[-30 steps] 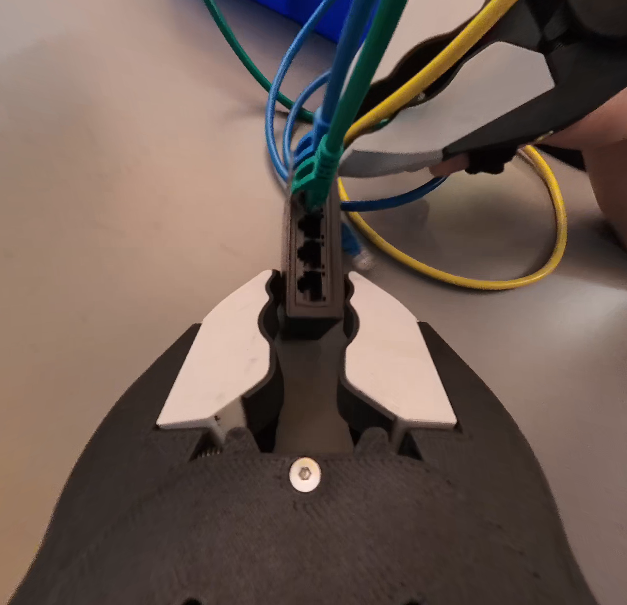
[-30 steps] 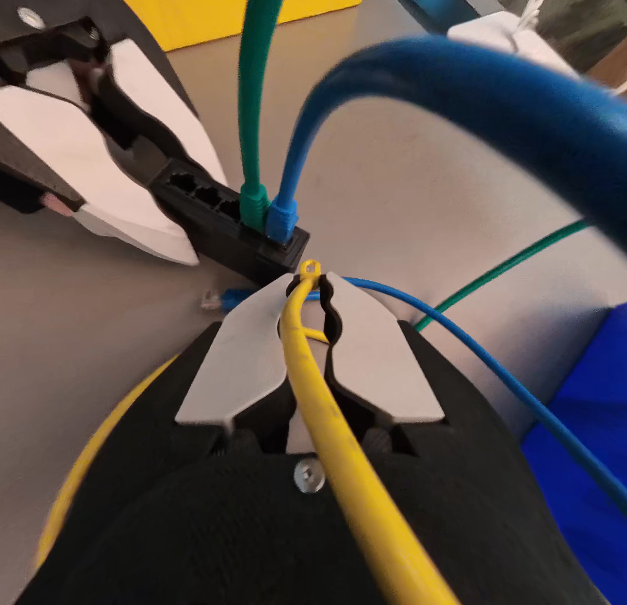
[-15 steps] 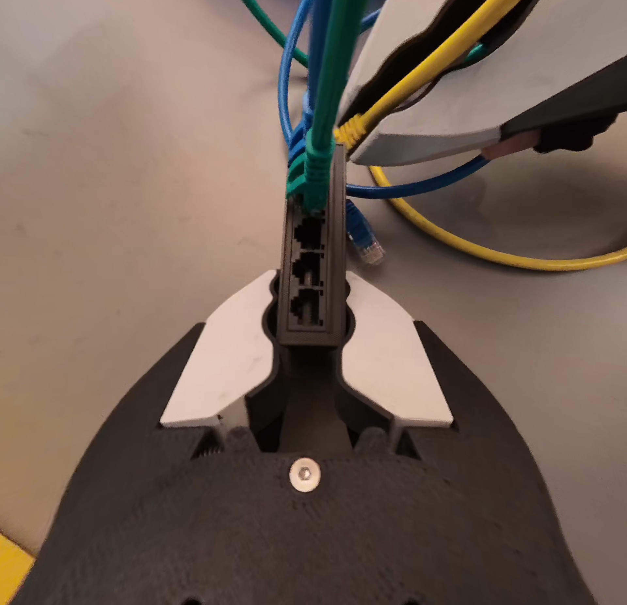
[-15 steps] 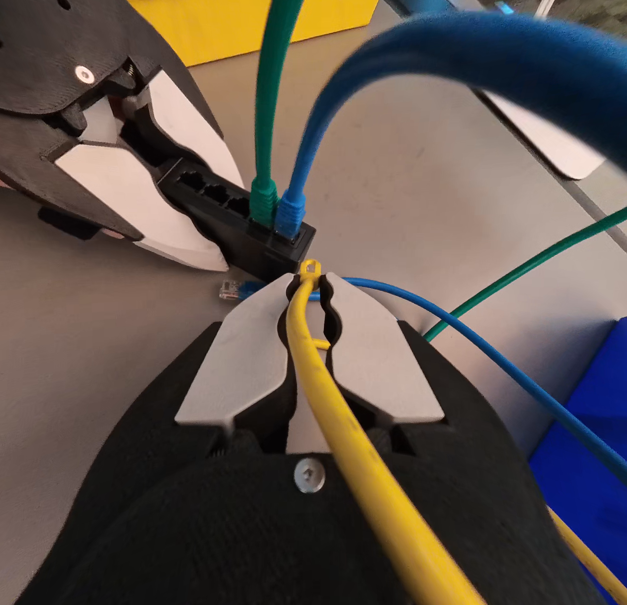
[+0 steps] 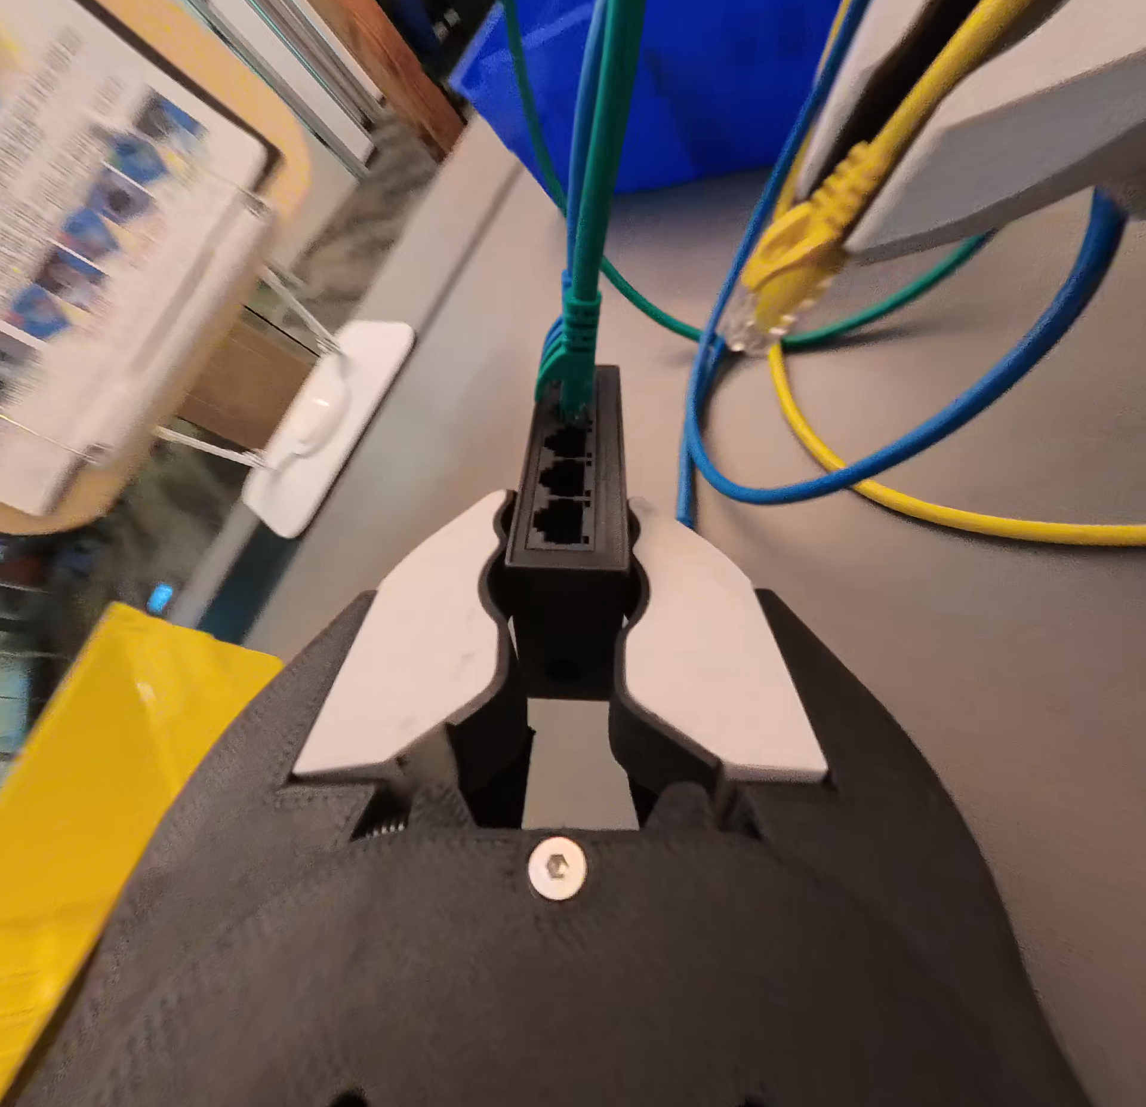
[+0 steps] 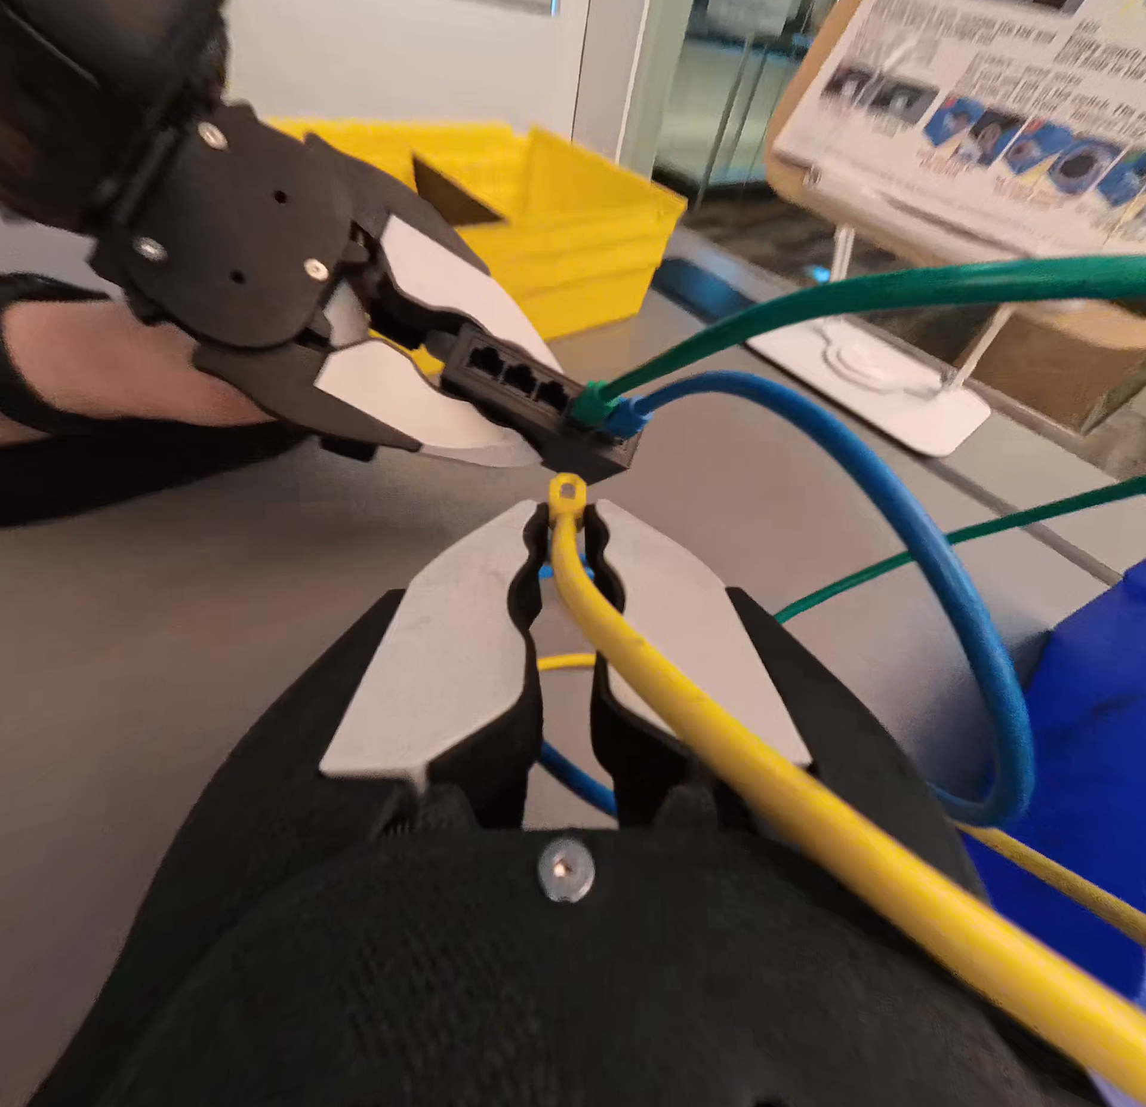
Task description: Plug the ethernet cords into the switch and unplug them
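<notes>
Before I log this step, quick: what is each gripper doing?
Left gripper: closed on the black switch.
Right gripper: closed on the yellow ethernet cord, just behind its plug.

Your green cord (image 5: 592,165) covers the blue plug behind it at the switch's (image 5: 573,488) far end, so you cannot tell there how that plug sits. Your yellow cord (image 6: 775,723) runs off the lower right edge behind your right gripper (image 6: 565,509). The poster (image 5: 80,209) left of your left gripper (image 5: 569,519) is smeared by blur.
</notes>
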The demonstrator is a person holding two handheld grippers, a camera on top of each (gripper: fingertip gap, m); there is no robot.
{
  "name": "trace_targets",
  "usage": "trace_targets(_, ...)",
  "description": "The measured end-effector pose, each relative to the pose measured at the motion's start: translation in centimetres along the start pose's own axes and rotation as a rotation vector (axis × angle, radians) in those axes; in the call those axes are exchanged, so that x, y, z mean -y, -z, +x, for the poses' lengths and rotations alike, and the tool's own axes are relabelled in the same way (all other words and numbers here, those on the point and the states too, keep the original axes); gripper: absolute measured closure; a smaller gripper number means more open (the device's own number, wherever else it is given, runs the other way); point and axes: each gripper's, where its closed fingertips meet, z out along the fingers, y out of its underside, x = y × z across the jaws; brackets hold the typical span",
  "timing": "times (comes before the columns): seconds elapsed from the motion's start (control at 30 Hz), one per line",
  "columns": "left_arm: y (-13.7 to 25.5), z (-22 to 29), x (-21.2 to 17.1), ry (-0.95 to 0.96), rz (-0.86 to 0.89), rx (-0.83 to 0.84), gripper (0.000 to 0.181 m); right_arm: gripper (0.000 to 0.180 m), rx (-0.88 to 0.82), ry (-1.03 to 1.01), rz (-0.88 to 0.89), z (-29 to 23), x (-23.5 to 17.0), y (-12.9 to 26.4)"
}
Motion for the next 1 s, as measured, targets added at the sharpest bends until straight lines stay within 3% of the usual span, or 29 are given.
trace_targets(0.13,1.4,-2.9,3.0,-0.169,0.065,0.151,0.151,0.168,0.012,-0.001,0.242,-1.4,4.2,2.7)
trace_targets(0.33,2.9,-5.7,7.4,-0.407,0.141,0.3,0.151,0.168,-0.11,0.042,0.557,-0.7,9.9,5.5)
trace_targets(0.63,4.3,-7.0,11.2,-0.654,0.121,0.378,0.151,0.168,-0.132,-0.063,0.687,1.1,11.9,4.5)
trace_targets(1.0,4.9,-6.0,13.7,-0.766,0.135,0.412,0.152,0.168,-0.147,-0.044,0.699,0.9,12.6,4.7)
